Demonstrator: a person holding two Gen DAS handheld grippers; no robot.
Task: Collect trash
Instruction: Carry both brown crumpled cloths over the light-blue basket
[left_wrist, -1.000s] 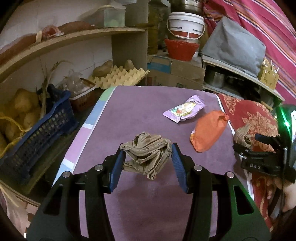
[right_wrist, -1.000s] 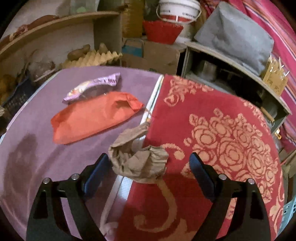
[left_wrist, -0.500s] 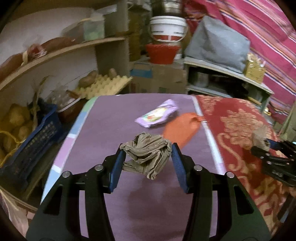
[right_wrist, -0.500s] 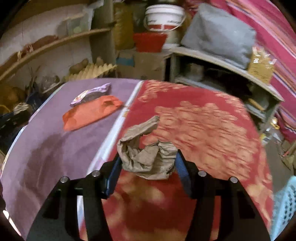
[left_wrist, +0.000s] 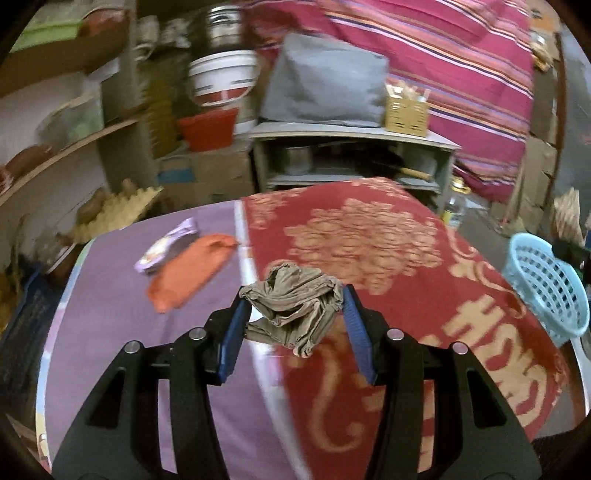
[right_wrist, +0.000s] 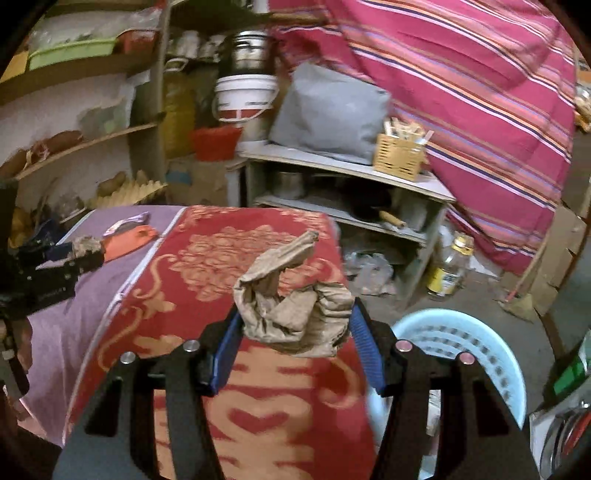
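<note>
Overall, shelves (left_wrist: 55, 155) are seen at left, then a purple cloth (left_wrist: 110, 332) bearing a wrapper (left_wrist: 166, 251) and an orange bag (left_wrist: 188, 273); a red cloth (left_wrist: 424, 295) follows, and a blue basket (left_wrist: 546, 291) at right; a brown wad (left_wrist: 293, 310) is pinched by the left gripper (left_wrist: 293, 328); a paper wad (right_wrist: 291, 310) is clamped by the right gripper (right_wrist: 295, 343), held above the red cloth.

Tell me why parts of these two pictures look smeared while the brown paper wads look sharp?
Left wrist view: shelves and white bucket streak with motion blur, while the crumpled paper in the left tool stays crisp. Right wrist view: the red cloth smears below the right tool; the fisheye lens bends the edges.
</note>
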